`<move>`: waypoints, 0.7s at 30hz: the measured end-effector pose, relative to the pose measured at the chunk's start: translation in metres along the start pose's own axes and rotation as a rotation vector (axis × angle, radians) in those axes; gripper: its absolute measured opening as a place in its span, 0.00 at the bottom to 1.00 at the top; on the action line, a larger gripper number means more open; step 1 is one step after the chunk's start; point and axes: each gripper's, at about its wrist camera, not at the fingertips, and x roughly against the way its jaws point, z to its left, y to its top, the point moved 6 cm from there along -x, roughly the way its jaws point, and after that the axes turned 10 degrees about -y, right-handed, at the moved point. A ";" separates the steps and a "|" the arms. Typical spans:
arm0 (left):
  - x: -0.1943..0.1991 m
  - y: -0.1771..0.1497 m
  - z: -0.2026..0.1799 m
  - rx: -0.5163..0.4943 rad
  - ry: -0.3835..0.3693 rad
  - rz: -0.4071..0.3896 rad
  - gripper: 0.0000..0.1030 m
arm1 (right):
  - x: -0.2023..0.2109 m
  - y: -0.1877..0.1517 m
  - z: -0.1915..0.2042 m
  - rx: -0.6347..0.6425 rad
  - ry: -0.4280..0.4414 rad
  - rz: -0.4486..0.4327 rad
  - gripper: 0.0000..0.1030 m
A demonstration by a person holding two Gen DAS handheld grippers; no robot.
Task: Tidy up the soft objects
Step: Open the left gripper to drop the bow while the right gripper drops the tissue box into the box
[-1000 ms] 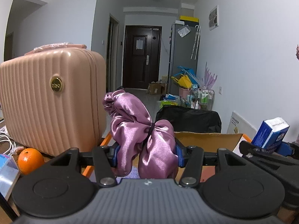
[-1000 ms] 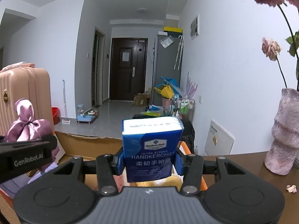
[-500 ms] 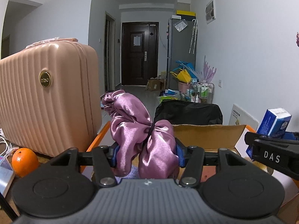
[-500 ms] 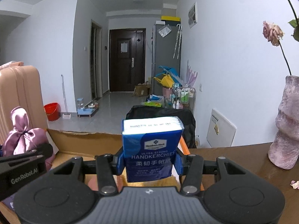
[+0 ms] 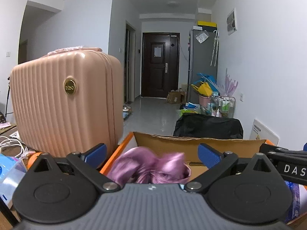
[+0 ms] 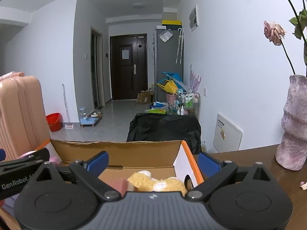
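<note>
My left gripper (image 5: pixel 152 152) is open above the cardboard box (image 5: pixel 191 143). The purple satin scrunchie (image 5: pixel 151 169) is blurred just below the open jaws, inside the box. My right gripper (image 6: pixel 152 161) is open and empty over the same box (image 6: pixel 119 149). A yellow and white plush toy (image 6: pixel 157 182) and a pink soft item (image 6: pixel 122 185) lie in the box under it. The blue handkerchief pack is not visible in the right wrist view. The right gripper's body (image 5: pixel 287 163) shows at the right of the left wrist view.
A pink ribbed suitcase (image 5: pixel 65 103) stands left of the box. A purple vase (image 6: pixel 293 122) with dried roses stands on the brown table (image 6: pixel 259 161) at the right. A black bag (image 6: pixel 163 128) sits behind the box. White cables (image 5: pixel 11 145) lie at the far left.
Both grippers have opened. The scrunchie has left the left jaws and dropped toward the box. The handkerchief pack has left the right jaws and is out of sight.
</note>
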 end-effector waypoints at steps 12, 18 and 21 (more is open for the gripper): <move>0.004 -0.006 -0.004 -0.011 0.013 0.002 1.00 | 0.006 -0.004 -0.001 0.009 -0.011 0.006 0.97; 0.012 -0.007 0.000 0.005 0.005 0.005 1.00 | 0.018 -0.002 -0.006 0.012 -0.010 -0.012 0.97; 0.020 -0.008 0.001 0.002 0.004 -0.002 1.00 | 0.026 -0.003 -0.009 0.010 -0.004 -0.024 0.97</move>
